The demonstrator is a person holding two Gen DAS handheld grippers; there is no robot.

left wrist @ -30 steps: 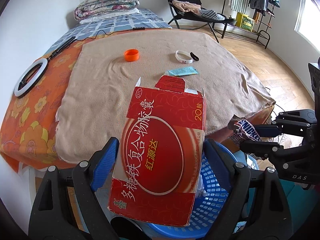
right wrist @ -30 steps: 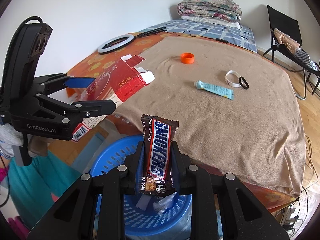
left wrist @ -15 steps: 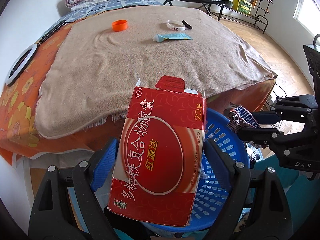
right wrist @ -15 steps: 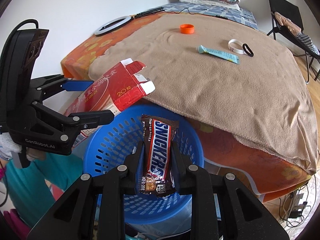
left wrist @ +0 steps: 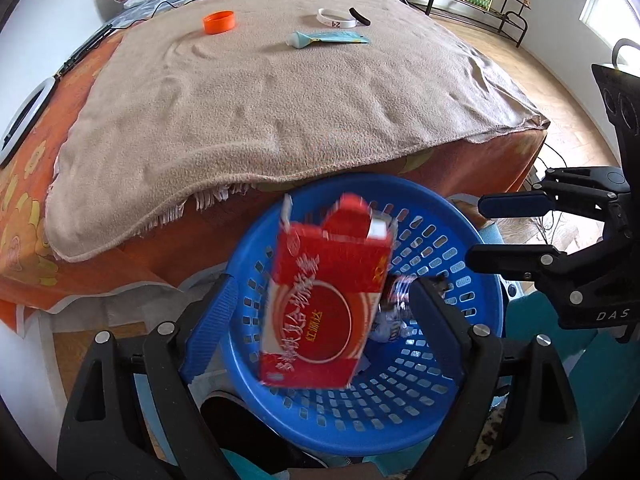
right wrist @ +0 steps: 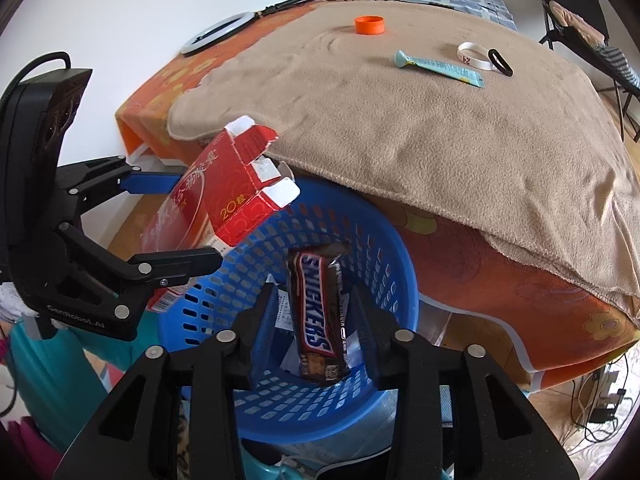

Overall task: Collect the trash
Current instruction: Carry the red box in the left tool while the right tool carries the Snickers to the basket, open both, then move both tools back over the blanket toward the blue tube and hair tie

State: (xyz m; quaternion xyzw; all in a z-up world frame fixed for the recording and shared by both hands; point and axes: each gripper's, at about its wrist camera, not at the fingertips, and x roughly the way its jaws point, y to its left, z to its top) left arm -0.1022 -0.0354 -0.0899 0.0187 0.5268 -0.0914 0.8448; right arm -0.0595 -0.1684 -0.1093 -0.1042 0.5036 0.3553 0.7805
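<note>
A blue plastic basket (left wrist: 460, 400) (right wrist: 384, 240) stands on the floor at the bed's edge. My left gripper (left wrist: 320, 300) is open above it; the red carton (left wrist: 324, 304) is loose between the fingers, blurred, dropping into the basket. The carton also shows in the right wrist view (right wrist: 224, 196), between the left gripper's fingers (right wrist: 176, 260). My right gripper (right wrist: 312, 304) is open over the basket; the Snickers wrapper (right wrist: 318, 316) is free of both pads and falling in. The right gripper also shows in the left wrist view (left wrist: 512, 232), open and empty.
On the beige blanket (left wrist: 280, 100) lie an orange cap (left wrist: 219, 23), a teal tube (left wrist: 328, 39), a white wristband (left wrist: 336, 20) and a black band (right wrist: 500, 63). A ring light (right wrist: 216, 34) lies at the bed's left. White papers sit in the basket bottom.
Both grippers dropped lower over the basket and opened. The red carton and the Snickers wrapper left the fingers and are falling into the basket.
</note>
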